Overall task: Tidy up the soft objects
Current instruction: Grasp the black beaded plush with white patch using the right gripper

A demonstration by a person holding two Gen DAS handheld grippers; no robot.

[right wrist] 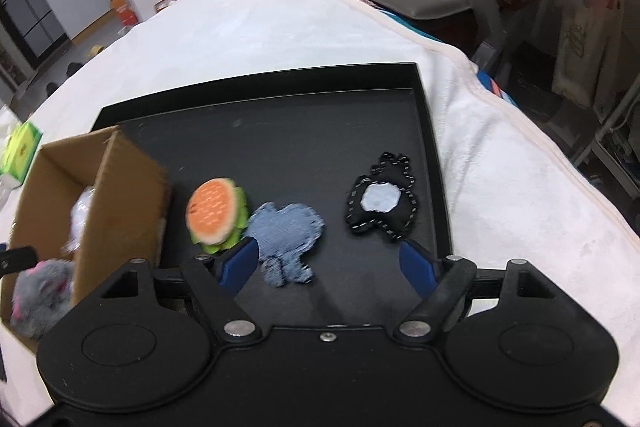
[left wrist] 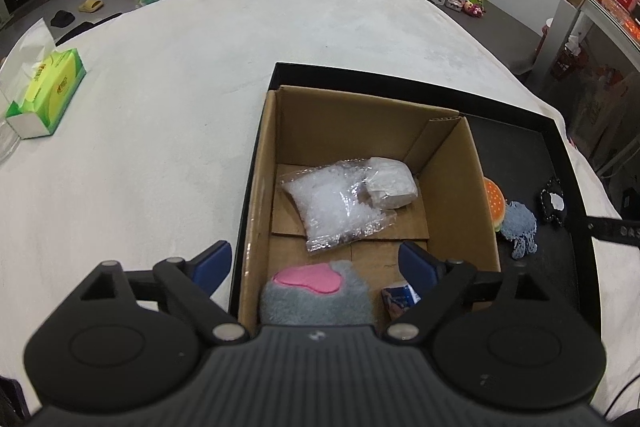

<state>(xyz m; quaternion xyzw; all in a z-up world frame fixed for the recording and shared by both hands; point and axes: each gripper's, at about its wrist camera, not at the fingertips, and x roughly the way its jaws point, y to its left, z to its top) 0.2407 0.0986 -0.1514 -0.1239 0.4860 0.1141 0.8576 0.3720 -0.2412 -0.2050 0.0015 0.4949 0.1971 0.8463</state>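
Note:
My left gripper is open over the near end of a cardboard box. A grey plush with a pink patch lies in the box under the fingers, and neither pad touches it. Deeper in the box are a clear bag of white beads, a white wrapped lump and a small blue carton. My right gripper is open just above the black tray. A blue denim toy lies by its left finger, ungripped. A burger plush and a black plush with a white patch flank it.
The cardboard box stands in the tray's left part, and the tray rests on a white cloth-covered table. A green tissue box sits at the table's far left. Shelves and clutter stand beyond the table's right edge.

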